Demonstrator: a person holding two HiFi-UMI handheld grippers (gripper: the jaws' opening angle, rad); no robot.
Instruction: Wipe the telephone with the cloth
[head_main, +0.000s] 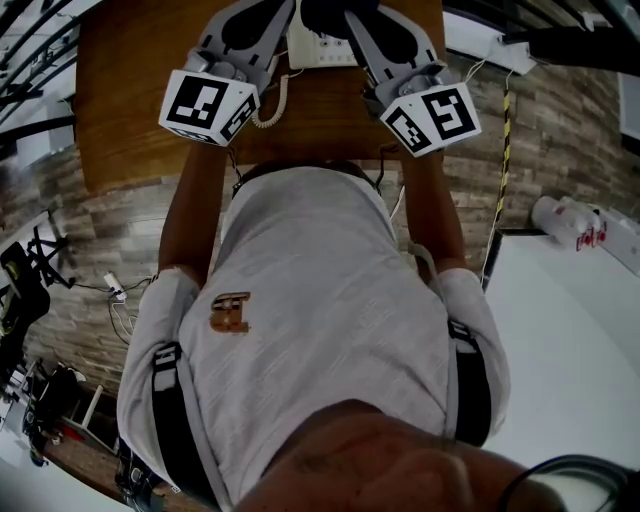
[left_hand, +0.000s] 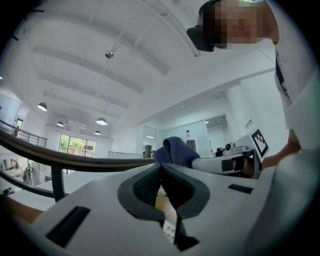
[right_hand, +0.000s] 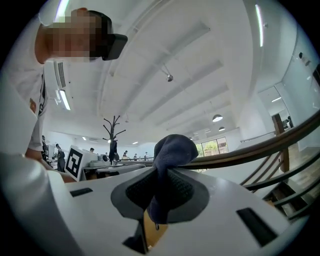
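In the head view both grippers are raised over the wooden table (head_main: 130, 90), on which a white telephone (head_main: 320, 50) with a coiled cord (head_main: 272, 105) sits between them at the top edge. My right gripper (right_hand: 162, 172) is shut on a dark blue cloth (right_hand: 172, 147), which bunches up above its jaws. The left gripper (left_hand: 160, 167) is shut with nothing in it, its pads meeting at the tips. From the left gripper view the cloth (left_hand: 175, 150) sticks up just beyond those tips. Both gripper views tilt upward toward the ceiling.
My own torso fills the middle of the head view. A white table (head_main: 570, 340) with plastic bottles (head_main: 575, 222) stands at the right. A yellow-black cable (head_main: 505, 130) and loose wires (head_main: 120, 295) lie on the brick-patterned floor.
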